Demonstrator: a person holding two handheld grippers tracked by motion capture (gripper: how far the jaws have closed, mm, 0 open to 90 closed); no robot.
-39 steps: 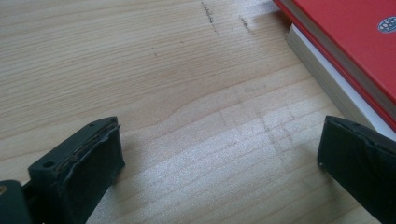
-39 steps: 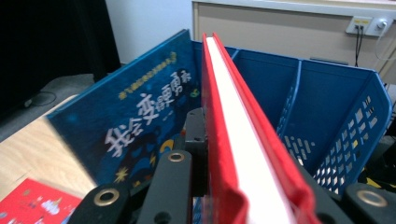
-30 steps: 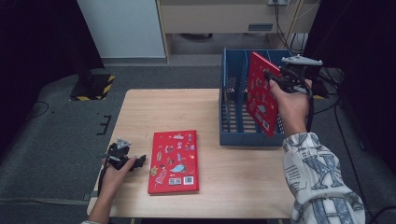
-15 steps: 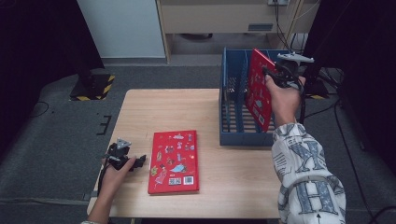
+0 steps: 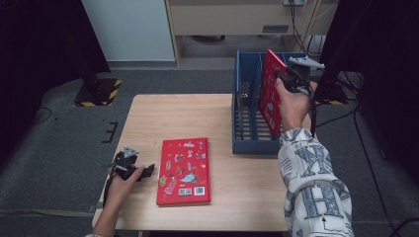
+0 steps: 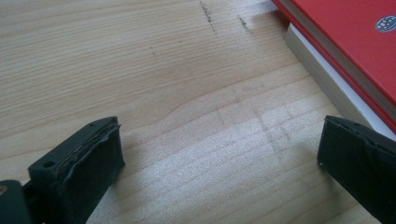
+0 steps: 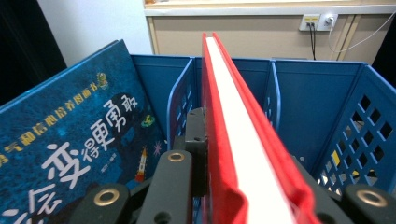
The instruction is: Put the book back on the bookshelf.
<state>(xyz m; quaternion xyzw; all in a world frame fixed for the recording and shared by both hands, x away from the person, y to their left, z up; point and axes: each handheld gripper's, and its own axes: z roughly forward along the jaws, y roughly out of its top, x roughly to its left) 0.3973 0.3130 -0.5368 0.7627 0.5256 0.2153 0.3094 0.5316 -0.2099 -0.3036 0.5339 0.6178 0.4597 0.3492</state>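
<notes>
Red book (image 5: 271,94) is clamped edge-up in the right gripper (image 5: 291,79), jaws closed tight on its covers, held over the blue file rack (image 5: 252,140) at the table's far right. It isn't seated in a slot yet. Right gripper view: a blue book (image 7: 70,154) already stands in the slot beside it, so I'd say one is filed, one going in. A second red book (image 5: 184,170) lies flat on the table, left to do. Left gripper (image 5: 129,168) rests just beside it, jaws wide open, holding nothing. Light wood table (image 5: 168,118), grey carpet floor (image 5: 59,148), beige cabinet (image 5: 232,17) and wall sockets (image 7: 318,21) behind.
</notes>
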